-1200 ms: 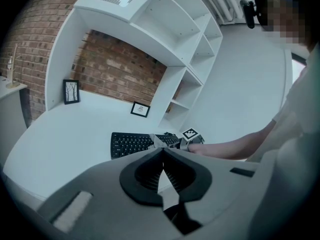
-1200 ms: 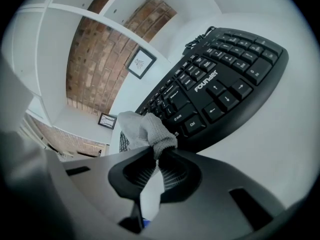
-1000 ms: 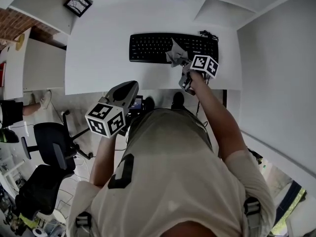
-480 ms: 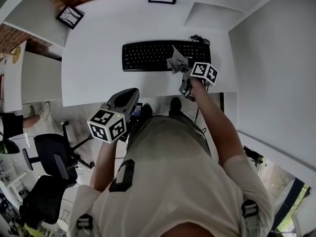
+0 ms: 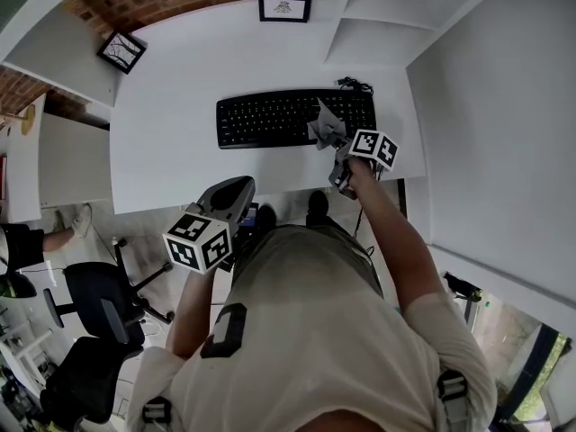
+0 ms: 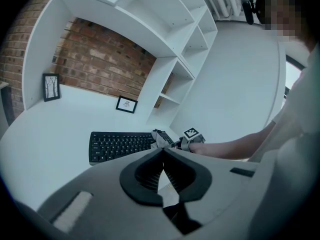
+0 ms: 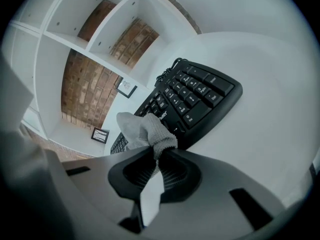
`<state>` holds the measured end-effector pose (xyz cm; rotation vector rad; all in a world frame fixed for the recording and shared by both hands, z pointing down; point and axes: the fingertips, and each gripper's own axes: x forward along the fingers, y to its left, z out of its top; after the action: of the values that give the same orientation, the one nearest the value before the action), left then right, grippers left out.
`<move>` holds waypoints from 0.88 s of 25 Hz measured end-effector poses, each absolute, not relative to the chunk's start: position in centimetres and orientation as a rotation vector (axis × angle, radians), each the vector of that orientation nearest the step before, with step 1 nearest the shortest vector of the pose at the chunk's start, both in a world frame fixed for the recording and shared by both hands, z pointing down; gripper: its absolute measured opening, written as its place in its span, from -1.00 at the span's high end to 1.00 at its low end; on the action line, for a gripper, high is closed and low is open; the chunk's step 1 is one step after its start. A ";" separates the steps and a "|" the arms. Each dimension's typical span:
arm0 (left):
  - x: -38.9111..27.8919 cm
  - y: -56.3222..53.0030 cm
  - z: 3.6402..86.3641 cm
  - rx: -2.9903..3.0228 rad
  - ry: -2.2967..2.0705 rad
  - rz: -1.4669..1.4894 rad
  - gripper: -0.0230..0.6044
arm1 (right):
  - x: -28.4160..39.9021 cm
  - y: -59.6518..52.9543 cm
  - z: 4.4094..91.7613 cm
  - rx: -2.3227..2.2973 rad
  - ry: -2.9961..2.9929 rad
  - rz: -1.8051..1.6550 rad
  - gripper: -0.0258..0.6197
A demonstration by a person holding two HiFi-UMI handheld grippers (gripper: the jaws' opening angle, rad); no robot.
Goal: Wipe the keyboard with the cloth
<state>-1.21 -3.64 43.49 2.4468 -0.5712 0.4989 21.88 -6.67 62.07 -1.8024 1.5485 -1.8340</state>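
At the near edge of the worktop [image 5: 171, 151], the right arm is stretching forward from the shoulder, and the right gripper [image 7: 159, 153] is pinching a bunched grey cloth [image 7: 145, 129] in its jaws. That cloth is sitting over the right half of the black keyboard [image 5: 270, 115], by its front edge. Back beside the torso, the left arm is bending at the elbow and holding the left gripper [image 6: 162, 151] short of the worktop, its jaws pressing together on nothing.

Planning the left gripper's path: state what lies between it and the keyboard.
Only bare white desk lies between the left gripper and the keyboard, as the head view shows. The left gripper view agrees.
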 end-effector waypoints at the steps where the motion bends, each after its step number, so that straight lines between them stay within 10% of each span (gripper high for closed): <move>1: -1.1 -3.7 43.5 2.447 -0.567 0.500 0.91 | 22.2 -6.6 62.1 -1.808 1.543 -1.830 0.87; 22: 1.0 -4.0 43.6 2.459 -0.506 0.518 0.91 | 28.1 -3.6 62.3 -1.926 1.405 -1.765 0.87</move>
<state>1.02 -3.96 43.59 2.4589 -0.5062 0.5183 28.11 -3.59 62.33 -1.9259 1.4050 -1.7647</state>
